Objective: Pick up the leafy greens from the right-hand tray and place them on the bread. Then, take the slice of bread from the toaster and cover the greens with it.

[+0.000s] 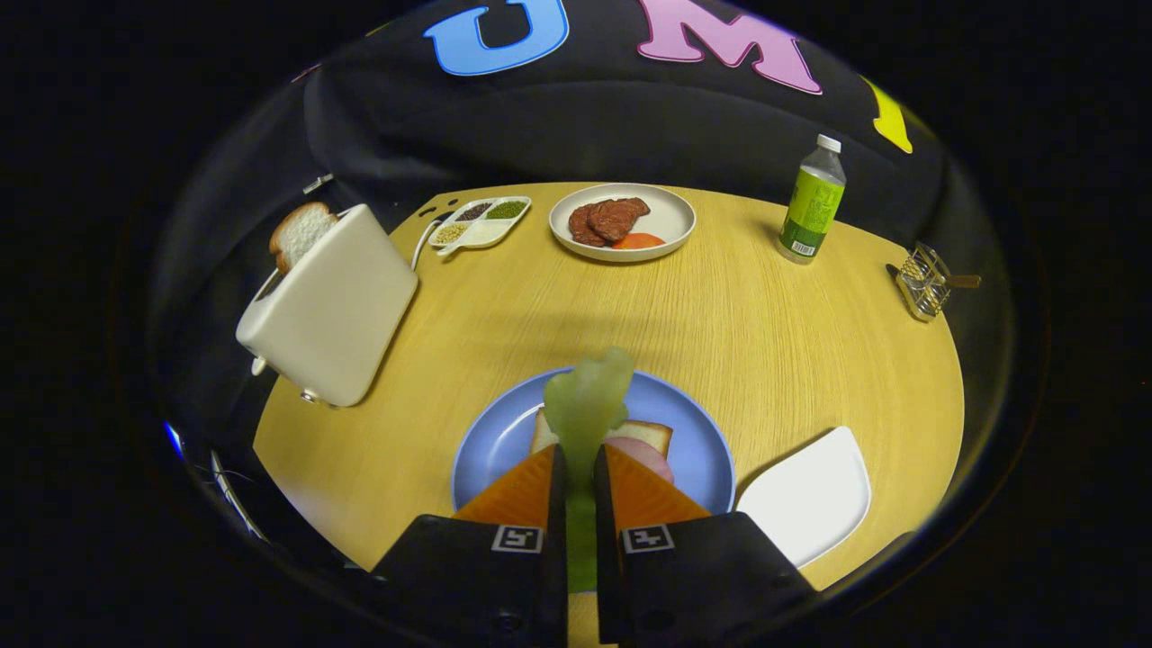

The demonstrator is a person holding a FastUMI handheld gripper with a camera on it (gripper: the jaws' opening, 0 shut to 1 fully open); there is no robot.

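1. Two fingers of the gripper (pixel 580 468) pressed together on the leafy greens (pixel 587 400), pinched between them with the pale leaf sticking up past the tips.
2. Held over the blue plate (pixel 697 450) near the table's (pixel 738 324) front edge, above the bread (pixel 650 434) lying on that plate with a pink slice (pixel 650 457) on top.
3. Just right of the plate, at the front right edge: a white tray (pixel 810 499).
4. At the left edge: a white toaster (pixel 328 306), tilted in this view, with a slice of bread (pixel 299 232) standing up out of its slot.
5. Toward the back edge: a white divided dish (pixel 479 222) holding dark, green and pale grains, and beside it a round bowl (pixel 670 220) with brown meat pieces (pixel 607 220) and an orange slice (pixel 637 241).
6. Near the back right edge: a bottle with a green label (pixel 813 202), upright.
7. At the far right edge: a small wire rack (pixel 922 283).
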